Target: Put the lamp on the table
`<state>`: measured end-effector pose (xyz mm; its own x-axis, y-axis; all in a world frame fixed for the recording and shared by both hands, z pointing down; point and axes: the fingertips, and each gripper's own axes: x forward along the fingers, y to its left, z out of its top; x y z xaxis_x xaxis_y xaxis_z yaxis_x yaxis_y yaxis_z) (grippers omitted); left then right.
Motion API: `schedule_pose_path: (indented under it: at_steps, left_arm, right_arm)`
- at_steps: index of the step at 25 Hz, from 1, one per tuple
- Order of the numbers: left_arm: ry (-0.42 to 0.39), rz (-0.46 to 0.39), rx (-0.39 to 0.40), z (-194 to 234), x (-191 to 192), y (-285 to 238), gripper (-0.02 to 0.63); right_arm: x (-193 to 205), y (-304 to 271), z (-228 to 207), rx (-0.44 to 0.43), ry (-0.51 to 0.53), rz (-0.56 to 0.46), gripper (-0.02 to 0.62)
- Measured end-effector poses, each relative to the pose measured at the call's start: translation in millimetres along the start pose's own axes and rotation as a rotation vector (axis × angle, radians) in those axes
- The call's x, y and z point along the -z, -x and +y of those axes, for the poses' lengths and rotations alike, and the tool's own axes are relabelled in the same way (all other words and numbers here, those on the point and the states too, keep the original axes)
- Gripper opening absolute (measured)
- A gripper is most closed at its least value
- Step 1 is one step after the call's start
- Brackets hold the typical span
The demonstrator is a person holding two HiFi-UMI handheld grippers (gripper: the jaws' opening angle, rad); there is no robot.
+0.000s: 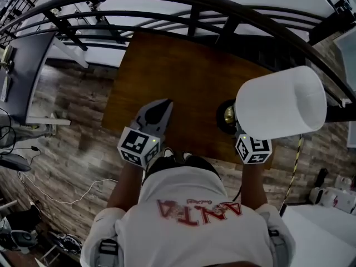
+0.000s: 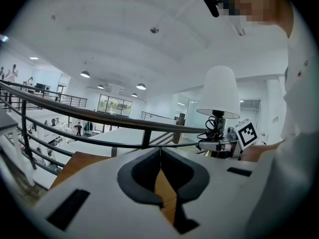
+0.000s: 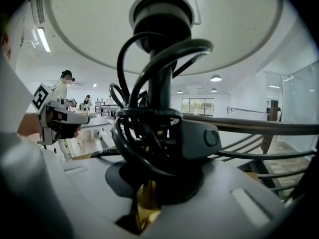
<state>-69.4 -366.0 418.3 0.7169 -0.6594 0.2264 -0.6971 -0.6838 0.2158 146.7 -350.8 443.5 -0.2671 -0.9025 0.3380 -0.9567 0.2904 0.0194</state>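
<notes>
A lamp with a white shade (image 1: 281, 102) and a dark round base (image 1: 226, 117) stands upright over the near right part of the brown wooden table (image 1: 178, 77). My right gripper (image 1: 238, 130) is shut on its stem. In the right gripper view a black cord (image 3: 144, 133) is coiled round the stem (image 3: 160, 91), with the jaws closed on the brass part below. I cannot tell whether the base touches the table. My left gripper (image 1: 166, 104) hovers shut and empty over the table's near edge. From it the lamp (image 2: 219, 91) shows at the right.
A dark curved metal railing (image 1: 194, 4) runs just behind the table, with an open hall beyond and below it. Wood-pattern floor (image 1: 67, 149) lies to the left, with cables on it. The person's torso is close against the table's near edge.
</notes>
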Motion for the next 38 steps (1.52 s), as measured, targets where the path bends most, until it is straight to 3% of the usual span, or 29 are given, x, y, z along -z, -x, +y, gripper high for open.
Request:
schedule_pose_path:
  at_steps: [14, 17, 21, 26, 38]
  left_arm:
    - [0.019, 0.032, -0.062, 18, 5, -74, 0.009]
    - [-0.006, 0.059, -0.089, 32, 17, -77, 0.009]
    - [0.058, 0.105, -0.127, 53, 44, -76, 0.009]
    - [0.064, 0.102, -0.151, 64, 49, -90, 0.009]
    - [0.105, 0.121, -0.218, 70, 69, -72, 0.009]
  right_arm:
    - [8, -123, -81, -0.005, -0.003, -0.004, 0.052]
    - [16, -154, -86, -0.001, 0.003, -0.001, 0.052]
    - [32, -195, -93, 0.004, -0.017, 0.008, 0.052]
    - [51, -234, -114, 0.027, -0.005, 0.037, 0.052]
    - [83, -277, -128, 0.044, -0.005, 0.029, 0.052]
